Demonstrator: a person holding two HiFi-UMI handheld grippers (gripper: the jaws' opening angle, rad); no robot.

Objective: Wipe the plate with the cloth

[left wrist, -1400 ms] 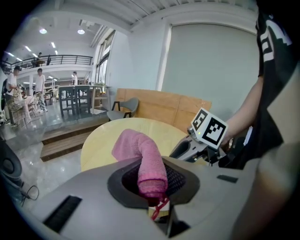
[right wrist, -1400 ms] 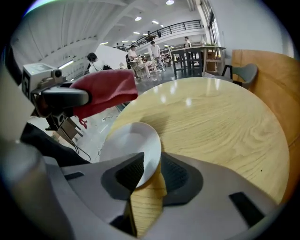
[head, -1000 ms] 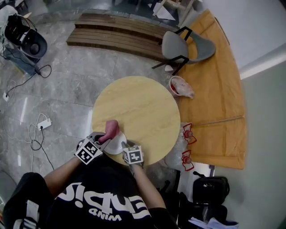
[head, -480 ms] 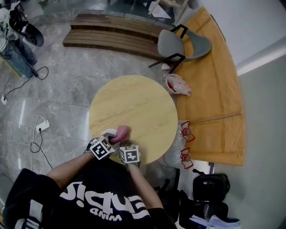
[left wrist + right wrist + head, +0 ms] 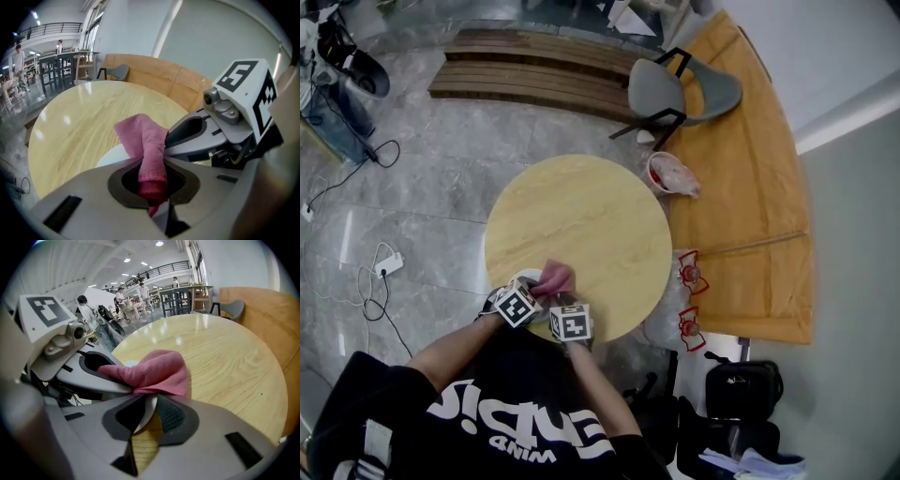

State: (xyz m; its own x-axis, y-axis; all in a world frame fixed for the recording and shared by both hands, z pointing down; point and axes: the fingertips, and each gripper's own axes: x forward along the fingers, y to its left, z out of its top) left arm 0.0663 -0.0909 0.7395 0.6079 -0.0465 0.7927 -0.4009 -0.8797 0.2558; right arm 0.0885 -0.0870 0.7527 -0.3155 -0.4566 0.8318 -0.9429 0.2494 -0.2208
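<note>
A white plate [image 5: 522, 278] lies at the near left edge of the round wooden table [image 5: 591, 216]. My left gripper [image 5: 539, 289] is shut on a pink cloth [image 5: 555, 277], which lies bunched over the plate's right side. In the left gripper view the cloth [image 5: 145, 145] rises from between the jaws, over the plate [image 5: 110, 158]. My right gripper [image 5: 565, 302] is shut on the plate's near rim [image 5: 146, 409]. In the right gripper view the cloth [image 5: 157, 371] lies just past its jaws. The two grippers sit close together.
A grey chair [image 5: 675, 92] and a slatted wooden bench [image 5: 534, 61] stand beyond the table. A curved wooden platform [image 5: 759, 187] runs along the right, with a red-rimmed bowl [image 5: 671, 176] beside it. Cables and a power strip [image 5: 389, 263] lie on the floor at left.
My left gripper has carried the pink cloth to the right across the plate, closer to the right gripper. The right gripper has stayed on the plate's rim.
</note>
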